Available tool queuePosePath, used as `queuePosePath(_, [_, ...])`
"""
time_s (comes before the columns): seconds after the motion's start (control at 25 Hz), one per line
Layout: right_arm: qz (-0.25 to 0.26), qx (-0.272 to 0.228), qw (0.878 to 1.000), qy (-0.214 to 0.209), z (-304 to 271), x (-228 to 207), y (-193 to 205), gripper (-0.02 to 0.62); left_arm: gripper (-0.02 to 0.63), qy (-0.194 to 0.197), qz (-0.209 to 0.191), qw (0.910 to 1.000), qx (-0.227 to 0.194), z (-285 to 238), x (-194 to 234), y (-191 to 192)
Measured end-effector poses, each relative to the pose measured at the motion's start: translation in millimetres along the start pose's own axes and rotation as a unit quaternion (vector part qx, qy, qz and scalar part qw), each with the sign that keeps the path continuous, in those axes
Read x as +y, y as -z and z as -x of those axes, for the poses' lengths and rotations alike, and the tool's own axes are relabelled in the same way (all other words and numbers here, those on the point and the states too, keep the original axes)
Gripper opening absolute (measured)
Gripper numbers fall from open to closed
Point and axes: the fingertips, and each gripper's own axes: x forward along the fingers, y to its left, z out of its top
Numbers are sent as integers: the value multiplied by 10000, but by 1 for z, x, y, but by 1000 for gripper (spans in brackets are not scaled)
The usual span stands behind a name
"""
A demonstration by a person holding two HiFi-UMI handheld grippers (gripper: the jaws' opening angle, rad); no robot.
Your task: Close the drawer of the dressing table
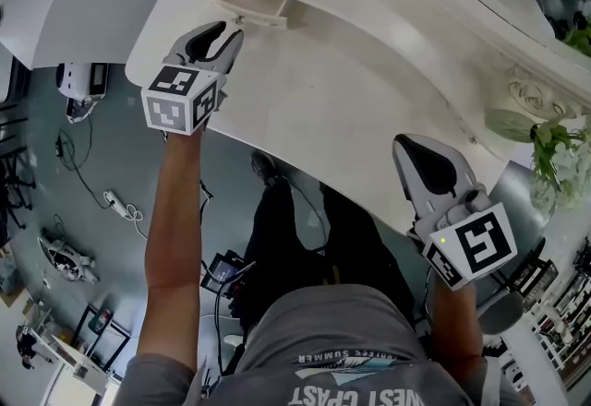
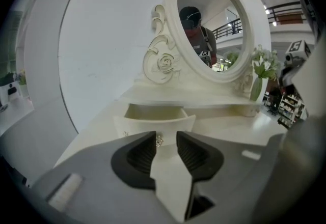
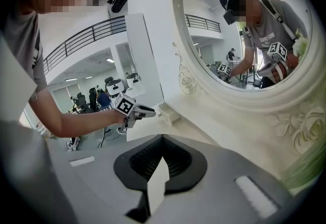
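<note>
Left gripper here: my jaws are apart, lined up right at the tiny shiny knob of the small cream wooden drawer, which is pulled out of the white dressing table. My right gripper is pinched together, empty.

Grey shirt: print "SUMMER", "WEST COAST"; nothing else legible.

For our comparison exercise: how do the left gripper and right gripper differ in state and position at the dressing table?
The grey, black-padded left gripper has its fingers apart; the matching right gripper has them together, empty. The left gripper points at the open cream drawer, its small knob showing in the gap; the right gripper points across the white tabletop, away from it. Both carry a black-and-white marker cube.
</note>
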Motion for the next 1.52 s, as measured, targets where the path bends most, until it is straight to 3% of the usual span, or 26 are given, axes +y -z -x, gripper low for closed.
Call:
queuePosePath(0.36, [-55,117,9999,-13,-11,-11,8,0,144,-86,99,9997,185,-29,14,17])
queuePosePath(0.76, [-111,176,9998,-44,-32,-19,10,0,102,-77,184,9997,156,-43,26,25])
queuePosePath(1.52, [-123,218,9997,-71,-38,-26,0,0,101,42,44,9998,207,-59,30,6])
